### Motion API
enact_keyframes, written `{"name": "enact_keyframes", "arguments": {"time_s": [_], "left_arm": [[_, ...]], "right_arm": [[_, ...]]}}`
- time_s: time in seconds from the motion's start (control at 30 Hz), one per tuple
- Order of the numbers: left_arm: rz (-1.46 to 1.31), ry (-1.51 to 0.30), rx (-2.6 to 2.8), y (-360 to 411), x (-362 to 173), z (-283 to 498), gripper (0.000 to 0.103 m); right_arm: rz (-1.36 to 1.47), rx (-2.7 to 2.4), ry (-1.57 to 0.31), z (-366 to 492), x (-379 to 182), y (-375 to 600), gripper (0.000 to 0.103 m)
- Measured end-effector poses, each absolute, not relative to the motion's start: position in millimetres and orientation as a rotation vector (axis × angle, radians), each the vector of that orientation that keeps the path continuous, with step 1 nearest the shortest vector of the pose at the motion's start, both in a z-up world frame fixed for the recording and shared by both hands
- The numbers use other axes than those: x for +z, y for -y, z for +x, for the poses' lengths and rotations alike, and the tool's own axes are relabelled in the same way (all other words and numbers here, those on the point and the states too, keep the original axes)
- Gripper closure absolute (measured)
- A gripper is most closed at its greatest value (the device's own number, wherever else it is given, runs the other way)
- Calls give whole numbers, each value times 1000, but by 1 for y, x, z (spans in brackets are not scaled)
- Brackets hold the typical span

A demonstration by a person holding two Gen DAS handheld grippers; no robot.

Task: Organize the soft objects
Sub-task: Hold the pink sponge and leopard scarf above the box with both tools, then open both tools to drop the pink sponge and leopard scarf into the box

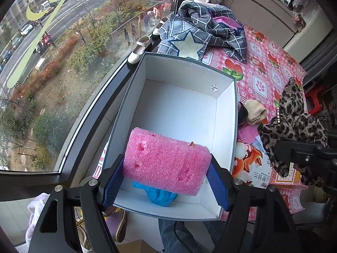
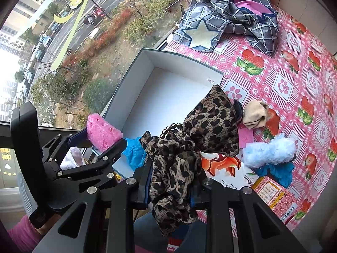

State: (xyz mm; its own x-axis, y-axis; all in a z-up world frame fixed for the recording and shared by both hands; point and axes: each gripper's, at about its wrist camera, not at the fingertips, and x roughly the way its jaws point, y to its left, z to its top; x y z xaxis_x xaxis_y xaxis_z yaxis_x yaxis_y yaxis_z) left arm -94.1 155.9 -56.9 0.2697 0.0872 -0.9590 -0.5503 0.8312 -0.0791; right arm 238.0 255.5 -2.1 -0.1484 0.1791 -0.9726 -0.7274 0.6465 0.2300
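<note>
Pink foam, a single block, is clamped crosswise between the blue pads of the left gripper, its long axis running from pad to pad, and it is held just above the near end of the white box. A blue cloth already lies on the box floor directly beneath the block, so the release point is judged to be straight down from the gripper, with the rest of the box floor beyond it bare. One leopard-print scarf is pinched in the right gripper and hangs bunched just beside the box's right wall, over a printed packet. The left gripper is judged nearer the box interior. Outside the box, to its right, are counted one beige cloth, one pale blue fluffy piece and a second blue cloth. One checked garment is heaped beyond the box's far end.
</note>
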Motion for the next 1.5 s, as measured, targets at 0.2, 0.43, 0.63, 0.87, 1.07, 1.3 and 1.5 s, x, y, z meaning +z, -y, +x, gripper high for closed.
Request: {"name": "enact_keyframes", "arguments": {"time_s": [0.2,0.43,0.63,0.87,1.07,1.3,1.5], "left_arm": [[-441,-1235,445,-157,-59,-92,26],[-443,-1242,441,-159,-61,-89,26],[-446,-1244,442,-159,-62,-88,26],[-443,-1253,431,-164,-67,-83,26],[-436,-1262,428,-168,-69,-78,26],[-424,-1281,420,-172,-76,-66,26],[-425,-1284,414,-177,-80,-59,26]], "right_arm": [[-477,844,-1528,238,-2,-256,76],[-478,840,-1530,240,-5,-260,76],[-480,838,-1535,244,-8,-267,76],[-487,839,-1533,248,-10,-275,76],[-471,840,-1548,257,-15,-284,76],[-478,818,-1559,268,-24,-294,76],[-464,793,-1581,277,-35,-302,76]]}}
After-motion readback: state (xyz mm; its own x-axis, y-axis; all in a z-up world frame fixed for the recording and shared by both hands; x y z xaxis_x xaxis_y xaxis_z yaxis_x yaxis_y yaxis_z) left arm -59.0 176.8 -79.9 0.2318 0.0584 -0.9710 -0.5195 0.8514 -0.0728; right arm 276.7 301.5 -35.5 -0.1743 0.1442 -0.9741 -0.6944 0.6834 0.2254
